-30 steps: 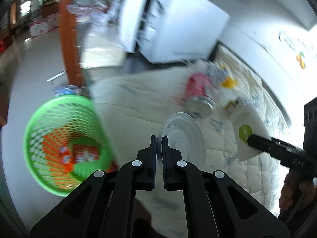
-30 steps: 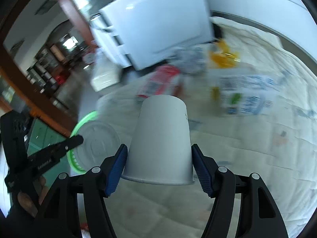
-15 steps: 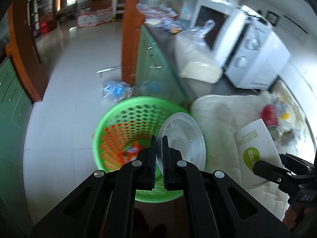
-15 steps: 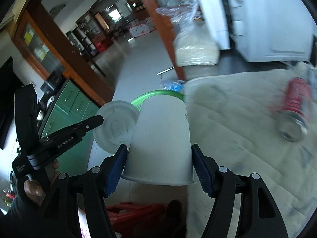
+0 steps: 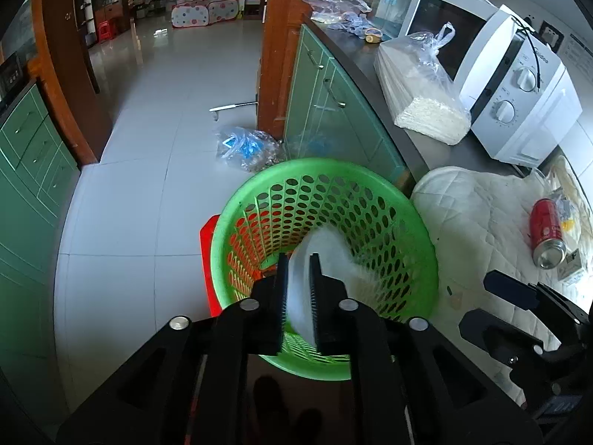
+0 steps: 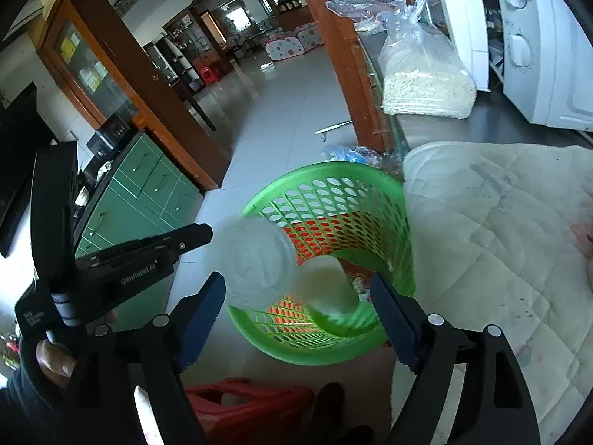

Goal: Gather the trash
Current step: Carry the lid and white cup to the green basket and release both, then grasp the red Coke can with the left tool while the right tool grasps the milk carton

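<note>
In the left wrist view, the left gripper (image 5: 299, 259) stood slightly parted at lower centre, the blurred white plastic lid (image 5: 300, 296) slipping between its fingers over the green perforated plastic basket (image 5: 259, 189). In the right wrist view, the right gripper (image 6: 300, 293) was spread wide at lower centre, the white paper cup (image 6: 326, 289) tumbling into the basket; both were best held steady above the rim until the pieces landed.

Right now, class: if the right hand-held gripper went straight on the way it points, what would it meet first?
Probably the green basket: the open right hand-held gripper points into its mouth, where the blurred paper cup is. Depth is unclear.
</note>
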